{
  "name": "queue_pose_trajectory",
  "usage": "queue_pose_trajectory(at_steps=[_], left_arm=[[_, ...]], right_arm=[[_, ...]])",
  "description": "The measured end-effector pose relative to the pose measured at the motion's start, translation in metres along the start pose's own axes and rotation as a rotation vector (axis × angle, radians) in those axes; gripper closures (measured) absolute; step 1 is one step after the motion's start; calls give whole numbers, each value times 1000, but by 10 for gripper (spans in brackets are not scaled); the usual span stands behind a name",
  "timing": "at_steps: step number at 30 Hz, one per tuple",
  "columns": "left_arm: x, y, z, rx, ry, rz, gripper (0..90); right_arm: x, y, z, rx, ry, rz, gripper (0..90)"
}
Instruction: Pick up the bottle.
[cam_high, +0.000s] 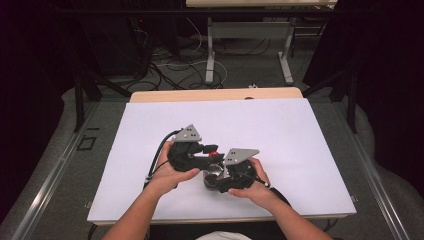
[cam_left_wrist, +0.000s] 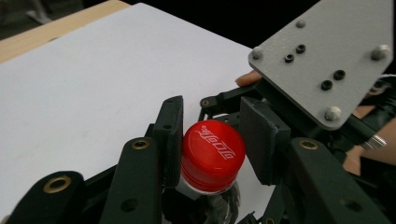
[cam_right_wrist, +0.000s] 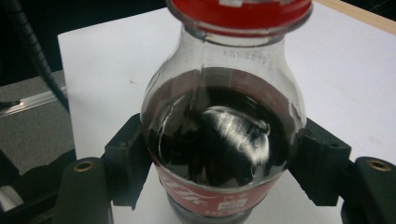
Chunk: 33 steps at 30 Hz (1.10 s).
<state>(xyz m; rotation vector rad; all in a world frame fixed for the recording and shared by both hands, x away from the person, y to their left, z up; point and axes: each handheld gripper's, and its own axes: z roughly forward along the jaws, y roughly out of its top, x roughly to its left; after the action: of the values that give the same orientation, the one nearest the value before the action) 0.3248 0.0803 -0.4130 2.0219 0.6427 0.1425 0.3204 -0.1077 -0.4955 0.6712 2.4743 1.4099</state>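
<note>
A small cola bottle (cam_high: 215, 171) with a red cap (cam_high: 213, 148) stands near the middle of the white table top (cam_high: 280, 135). My right gripper (cam_right_wrist: 224, 144) is shut on the bottle (cam_right_wrist: 219, 140), with one pad against each side of its dark, rounded body just above the red label. My left gripper (cam_left_wrist: 212, 123) comes in from the left at cap height. Its jaws stand on either side of the red cap (cam_left_wrist: 212, 156), pressed to it. In the high view both hands hold the grippers close together, left gripper (cam_high: 211, 149) above right gripper (cam_high: 214, 176).
The grey plate (cam_left_wrist: 327, 56) of the right gripper hangs close by the left jaws. A bare wooden strip (cam_high: 215, 95) runs along the table's far edge. Beyond it are cables on the floor and the legs of another table (cam_high: 210, 55).
</note>
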Motion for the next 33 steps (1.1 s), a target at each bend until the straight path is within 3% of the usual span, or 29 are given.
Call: queue_pose_trajectory(at_steps=[7, 8, 9, 10, 13, 17, 18, 22, 24, 25, 26, 28, 30, 33], left_arm=[[-16, 2, 6, -16, 164, -48, 617], [-20, 3, 8, -19, 216, -71, 617], [-20, 3, 8, -19, 216, -71, 618], [-24, 3, 9, -25, 257, -95, 618], [-25, 4, 10, -21, 267, -119, 617], [-19, 5, 9, -28, 214, -118, 602], [-14, 5, 5, -31, 148, -113, 574], [-8, 5, -2, -48, 98, -93, 515], [-3, 4, -6, -35, 53, -75, 489], [2, 4, -8, -27, 4, -64, 484], [2, 4, -8, -27, 4, -64, 481], [5, 2, -9, -9, -36, -66, 482], [7, 0, -9, -1, -71, -43, 497], [9, -4, -8, 8, -80, -21, 557]], right_arm=[[1, 0, 0, 1, -55, 19, 298], [1, 0, 0, -3, -70, 21, 298], [2, 0, 0, -6, -84, 21, 298], [2, 0, 0, 8, -89, 16, 298], [2, 0, 0, 0, -115, 13, 297], [0, 0, -1, -2, -93, 17, 296], [0, 0, -1, -4, -85, 19, 296], [-1, 0, -1, -5, -61, 20, 296], [-1, 0, -1, 10, -45, 6, 296], [0, 0, -1, -3, -32, 13, 296], [1, 1, -1, -6, -24, 15, 296], [1, 1, -1, -10, -17, 16, 296], [2, 2, -1, -12, -10, 9, 296], [2, 2, -2, -2, 3, 7, 296]])
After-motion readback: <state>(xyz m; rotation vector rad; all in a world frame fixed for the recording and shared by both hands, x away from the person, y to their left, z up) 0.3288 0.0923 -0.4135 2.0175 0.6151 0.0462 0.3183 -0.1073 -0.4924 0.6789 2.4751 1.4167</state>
